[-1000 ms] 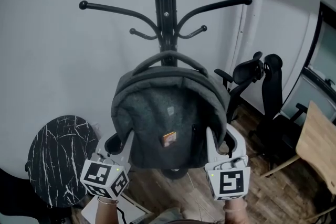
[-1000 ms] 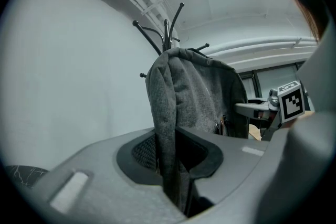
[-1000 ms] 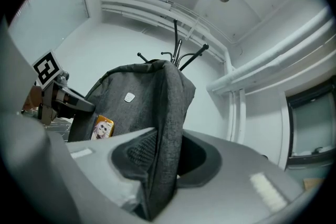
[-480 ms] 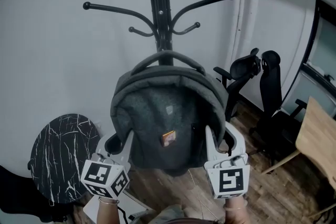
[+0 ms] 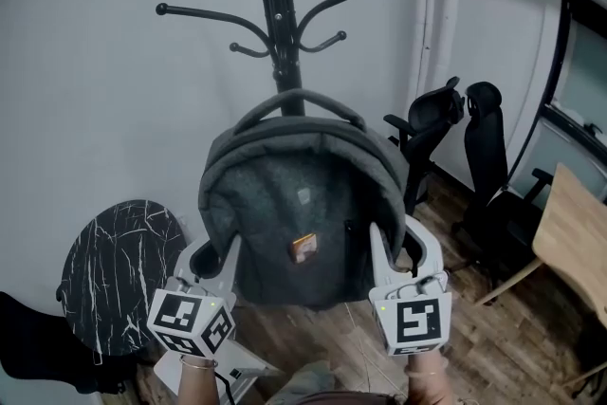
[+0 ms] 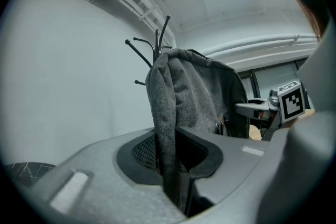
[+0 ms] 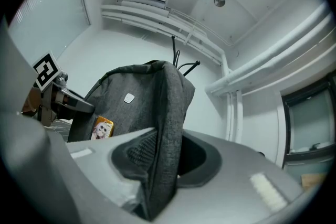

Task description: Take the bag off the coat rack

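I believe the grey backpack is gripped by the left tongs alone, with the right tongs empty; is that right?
Not quite: the right tongs are also shut on the grey backpack, as the right gripper view shows. The left tongs grip its other side.

Bag: grey cloth backpack (image 5: 303, 204), matt, felt-like.
Rack: black metal coat rack (image 5: 275, 24), smooth.
Table: round black white-veined stone-look tabletop (image 5: 119, 275), smooth.
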The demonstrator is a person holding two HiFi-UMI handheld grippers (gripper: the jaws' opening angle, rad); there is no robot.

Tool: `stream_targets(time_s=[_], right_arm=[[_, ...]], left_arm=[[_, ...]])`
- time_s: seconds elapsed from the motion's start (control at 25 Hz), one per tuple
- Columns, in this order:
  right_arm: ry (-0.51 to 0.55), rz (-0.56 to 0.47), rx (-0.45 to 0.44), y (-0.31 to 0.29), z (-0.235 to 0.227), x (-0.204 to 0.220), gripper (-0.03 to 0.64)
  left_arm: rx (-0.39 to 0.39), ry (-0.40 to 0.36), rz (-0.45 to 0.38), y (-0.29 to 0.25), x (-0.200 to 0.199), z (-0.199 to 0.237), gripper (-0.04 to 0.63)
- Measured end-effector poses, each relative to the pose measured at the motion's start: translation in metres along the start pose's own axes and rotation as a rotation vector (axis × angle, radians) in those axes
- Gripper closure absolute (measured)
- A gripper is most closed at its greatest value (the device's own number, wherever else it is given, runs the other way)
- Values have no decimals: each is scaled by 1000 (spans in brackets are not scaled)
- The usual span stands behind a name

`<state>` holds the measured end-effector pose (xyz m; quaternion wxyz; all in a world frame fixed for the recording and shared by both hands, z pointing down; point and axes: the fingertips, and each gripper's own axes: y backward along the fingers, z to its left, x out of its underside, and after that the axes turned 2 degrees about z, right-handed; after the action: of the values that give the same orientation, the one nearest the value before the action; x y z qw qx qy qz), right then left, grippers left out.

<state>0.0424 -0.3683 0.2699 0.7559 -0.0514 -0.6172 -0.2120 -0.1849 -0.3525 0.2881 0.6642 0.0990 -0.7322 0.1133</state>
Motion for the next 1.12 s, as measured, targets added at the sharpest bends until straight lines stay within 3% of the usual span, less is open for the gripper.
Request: stream_targets(time_s=[1.12], right_arm=[[-10,60,-3,141,5,7,517]], left_arm=[[-62,38,44,108,29,-90,517]])
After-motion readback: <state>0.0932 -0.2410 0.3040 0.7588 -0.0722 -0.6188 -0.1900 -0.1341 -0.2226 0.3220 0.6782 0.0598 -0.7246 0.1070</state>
